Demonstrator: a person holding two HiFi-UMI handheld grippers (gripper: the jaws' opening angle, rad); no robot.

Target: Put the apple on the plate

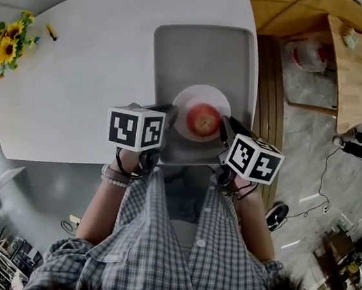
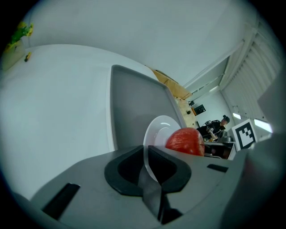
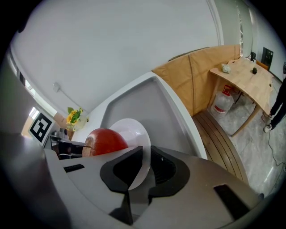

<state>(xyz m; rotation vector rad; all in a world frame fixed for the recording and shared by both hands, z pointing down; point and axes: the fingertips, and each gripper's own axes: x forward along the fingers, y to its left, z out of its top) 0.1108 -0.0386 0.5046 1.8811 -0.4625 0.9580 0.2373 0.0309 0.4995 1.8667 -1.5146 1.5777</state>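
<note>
The red round apple (image 1: pixel 203 119) already sits on the small white round plate (image 1: pixel 203 95), whose opposite rims the left tongs (image 1: pixel 170 112) and right tongs (image 1: pixel 226 128) each pinch, probably to keep it level above the grey rectangular tray (image 1: pixel 204 53) on the white desk (image 1: pixel 92 66).

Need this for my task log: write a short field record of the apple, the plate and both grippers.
apple: red, on the plate
plate: white, over the grey tray; lifted or resting, cannot tell
left gripper: shut on the plate's rim
right gripper: shut on the opposite rim
table: white, sunflowers at far left
</note>
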